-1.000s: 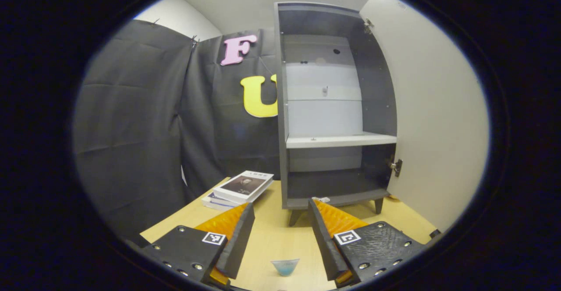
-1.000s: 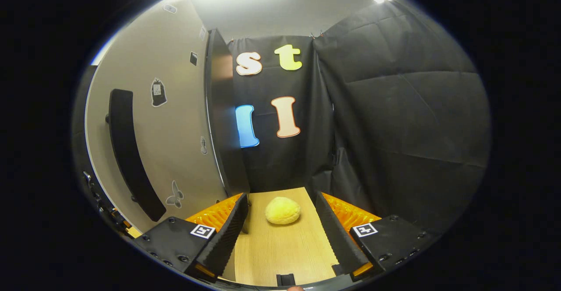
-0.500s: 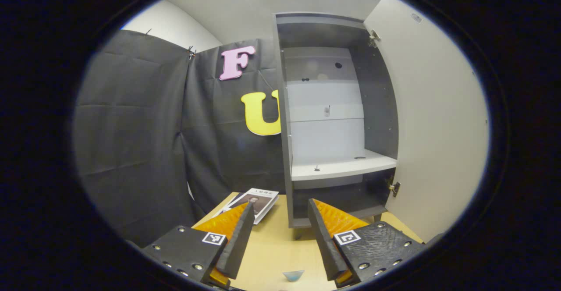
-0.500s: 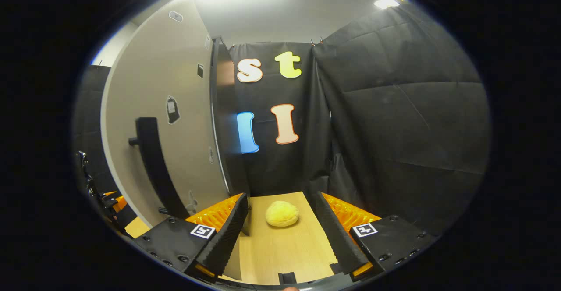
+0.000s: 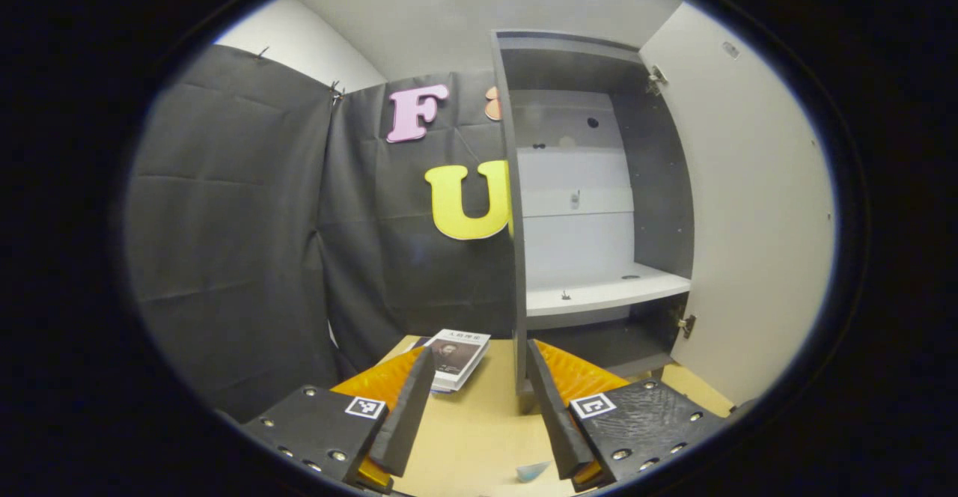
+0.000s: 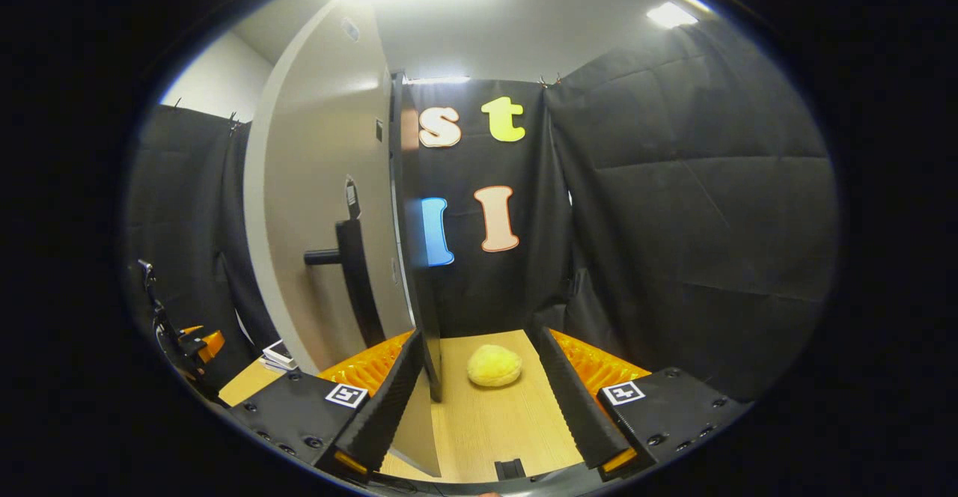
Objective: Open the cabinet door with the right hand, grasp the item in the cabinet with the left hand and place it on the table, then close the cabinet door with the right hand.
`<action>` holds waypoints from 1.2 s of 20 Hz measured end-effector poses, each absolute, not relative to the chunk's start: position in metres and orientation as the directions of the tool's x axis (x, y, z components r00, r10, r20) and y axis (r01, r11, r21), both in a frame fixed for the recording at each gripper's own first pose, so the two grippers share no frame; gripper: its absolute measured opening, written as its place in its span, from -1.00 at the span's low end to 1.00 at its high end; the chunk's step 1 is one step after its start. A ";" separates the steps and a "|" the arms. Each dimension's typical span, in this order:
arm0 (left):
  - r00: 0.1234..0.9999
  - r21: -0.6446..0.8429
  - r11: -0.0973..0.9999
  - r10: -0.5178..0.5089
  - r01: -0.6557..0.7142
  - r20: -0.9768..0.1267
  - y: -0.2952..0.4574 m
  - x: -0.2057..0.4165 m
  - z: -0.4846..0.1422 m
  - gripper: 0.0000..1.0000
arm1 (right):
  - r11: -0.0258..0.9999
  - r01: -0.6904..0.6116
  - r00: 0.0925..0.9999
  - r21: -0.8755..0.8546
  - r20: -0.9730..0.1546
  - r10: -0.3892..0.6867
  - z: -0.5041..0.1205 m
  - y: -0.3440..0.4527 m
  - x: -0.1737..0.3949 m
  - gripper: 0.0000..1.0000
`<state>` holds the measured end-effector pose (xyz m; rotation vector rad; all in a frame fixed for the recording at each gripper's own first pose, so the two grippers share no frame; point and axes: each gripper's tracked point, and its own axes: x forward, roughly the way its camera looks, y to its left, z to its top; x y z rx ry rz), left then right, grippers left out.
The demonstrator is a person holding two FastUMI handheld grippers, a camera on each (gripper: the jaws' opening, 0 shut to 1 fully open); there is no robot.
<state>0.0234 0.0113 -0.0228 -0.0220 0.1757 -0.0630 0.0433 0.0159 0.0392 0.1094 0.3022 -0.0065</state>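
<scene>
Hidden and cut-off parts around the open cabinet

In the left gripper view, the cabinet's point(image 5: 591, 205) lower compartment is dark, partly behind the left gripper point(image 5: 479, 400), so its contents cannot be told; a small blue thing point(image 5: 533, 471) is cut by the lower edge, and the stacked books point(image 5: 458, 353) are partly covered. In the right gripper view, the door point(image 6: 329, 212) hides the cabinet's inside.

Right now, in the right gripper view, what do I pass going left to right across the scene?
Left gripper → books → door handle → door edge → yellow item on the table → black cloth.
</scene>
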 end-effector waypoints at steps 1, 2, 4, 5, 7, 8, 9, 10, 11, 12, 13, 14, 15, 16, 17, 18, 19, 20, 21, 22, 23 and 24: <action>0.982 -0.035 0.997 -0.067 0.062 -0.176 0.017 0.024 -0.025 0.49 | 0.996 0.039 0.955 0.074 -0.295 -0.016 0.040 0.014 0.041 0.96; 0.982 -0.042 0.997 -0.067 0.061 -0.178 0.022 0.024 -0.028 0.48 | 0.998 0.050 0.957 0.046 -0.288 -0.035 0.043 0.015 0.038 0.93; 0.981 -0.057 0.996 -0.073 0.063 -0.180 0.034 0.025 -0.032 0.48 | 0.997 0.073 0.957 0.016 -0.283 -0.066 0.044 0.017 0.036 0.94; 0.981 -0.065 0.996 -0.075 0.065 -0.179 0.039 0.026 -0.033 0.48 | 0.997 0.082 0.956 0.014 -0.283 -0.075 0.044 0.019 0.035 0.83; 0.981 -0.084 0.994 -0.085 0.071 -0.175 0.048 0.026 -0.034 0.49 | 0.995 0.095 0.955 0.028 -0.286 -0.083 0.043 0.025 0.034 0.84; 0.981 -0.094 0.993 -0.090 0.075 -0.173 0.053 0.027 -0.036 0.49 | 0.995 0.098 0.954 0.037 -0.288 -0.083 0.043 0.028 0.035 0.84; 0.981 -0.099 0.992 -0.094 0.078 -0.171 0.057 0.028 -0.036 0.48 | 0.994 0.101 0.954 0.045 -0.288 -0.084 0.043 0.031 0.035 0.84; 0.980 -0.099 0.992 -0.096 0.080 -0.172 0.063 0.029 -0.036 0.48 | 0.993 0.107 0.954 0.048 -0.287 -0.088 0.043 0.033 0.034 0.84; 0.980 -0.096 0.992 -0.098 0.083 -0.172 0.068 0.029 -0.038 0.48 | 0.993 0.112 0.954 0.047 -0.284 -0.094 0.045 0.035 0.033 0.93; 0.980 -0.093 0.992 -0.100 0.086 -0.171 0.073 0.030 -0.039 0.48 | 0.992 0.116 0.955 0.045 -0.281 -0.099 0.045 0.038 0.034 0.94; 0.980 -0.090 0.992 -0.105 0.091 -0.170 0.077 0.030 -0.039 0.48 | 0.992 0.120 0.955 0.045 -0.278 -0.103 0.045 0.041 0.033 0.94; 0.980 -0.086 0.992 -0.108 0.095 -0.168 0.082 0.030 -0.039 0.48 | 0.991 0.122 0.956 0.048 -0.275 -0.104 0.044 0.044 0.032 0.93; 0.980 -0.083 0.992 -0.112 0.099 -0.165 0.086 0.031 -0.039 0.48 | 0.991 0.123 0.956 0.057 -0.275 -0.103 0.044 0.048 0.031 0.92; 0.980 -0.084 0.991 -0.115 0.102 -0.163 0.091 0.031 -0.039 0.48 | 0.990 0.122 0.957 0.067 -0.273 -0.100 0.044 0.053 0.031 0.84; 0.980 -0.086 0.991 -0.119 0.106 -0.160 0.095 0.031 -0.039 0.49 | 0.990 0.119 0.957 0.075 -0.272 -0.095 0.044 0.058 0.030 0.93; 0.980 -0.090 0.990 -0.123 0.110 -0.159 0.098 0.032 -0.040 0.48 | 0.990 0.115 0.958 0.081 -0.272 -0.089 0.044 0.063 0.029 0.84; 0.979 -0.093 0.989 -0.128 0.115 -0.156 0.100 0.032 -0.041 0.48 | 0.990 0.111 0.959 0.084 -0.270 -0.084 0.044 0.067 0.029 0.93; 0.979 -0.094 0.988 -0.134 0.120 -0.154 0.103 0.031 -0.041 0.49 | 0.991 0.105 0.960 0.084 -0.268 -0.079 0.045 0.072 0.029 0.94; 0.979 -0.093 0.988 -0.139 0.126 -0.151 0.106 0.032 -0.042 0.48 | 0.992 0.099 0.961 0.083 -0.267 -0.073 0.046 0.078 0.030 0.94; 0.979 -0.090 0.987 -0.142 0.130 -0.148 0.109 0.033 -0.043 0.48 | 0.992 0.092 0.962 0.082 -0.266 -0.067 0.046 0.085 0.029 0.93; 0.979 -0.087 0.987 -0.145 0.134 -0.144 0.111 0.032 -0.042 0.48 | 0.993 0.085 0.962 0.084 -0.265 -0.060 0.047 0.091 0.028 0.94; 0.979 -0.087 0.987 -0.149 0.137 -0.142 0.114 0.032 -0.042 0.48 | 0.993 0.078 0.963 0.086 -0.265 -0.052 0.047 0.097 0.027 0.94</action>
